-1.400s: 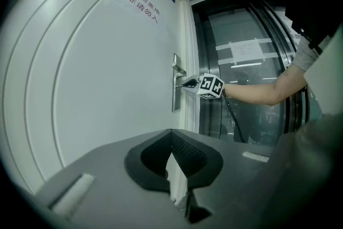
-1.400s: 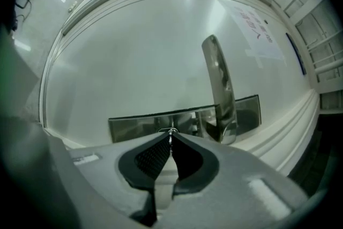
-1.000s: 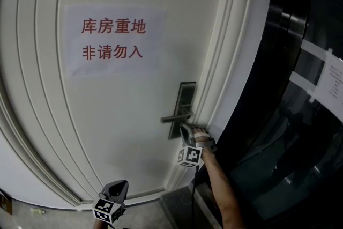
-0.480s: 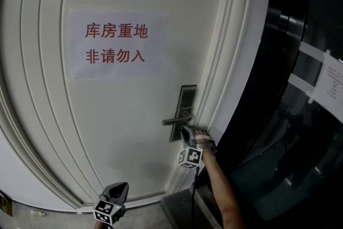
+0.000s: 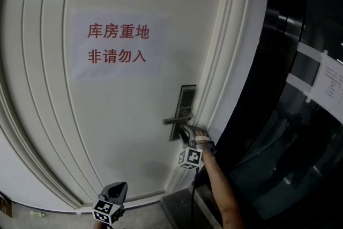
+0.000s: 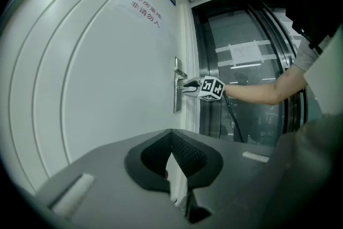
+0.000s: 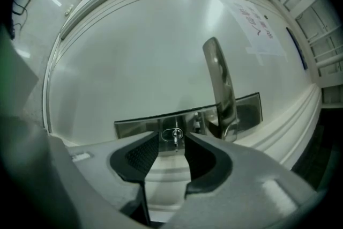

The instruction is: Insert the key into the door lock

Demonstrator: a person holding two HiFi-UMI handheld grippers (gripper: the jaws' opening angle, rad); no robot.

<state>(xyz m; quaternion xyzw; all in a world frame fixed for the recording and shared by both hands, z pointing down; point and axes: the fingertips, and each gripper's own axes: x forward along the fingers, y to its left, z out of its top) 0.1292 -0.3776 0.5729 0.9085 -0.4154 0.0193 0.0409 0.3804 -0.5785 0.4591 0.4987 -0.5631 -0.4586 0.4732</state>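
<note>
Key (image 7: 174,135) in lock (image 7: 137,126), free between opening fingers (image 7: 138,155) of right gripper (image 7: 172,141).

Paper notice (image 5: 119,44) on door (image 5: 134,131) — red "库房重地", "非请勿入"

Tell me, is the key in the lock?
In. The key sticks out of the lock; the right gripper is opening its jaws, clear of it.

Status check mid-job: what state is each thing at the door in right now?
Key: seated in the lock plate, free of the pads.
Right gripper: jaws opening, key between them.
Left gripper: shut, empty.
Door handle: level.
Door: closed.
</note>
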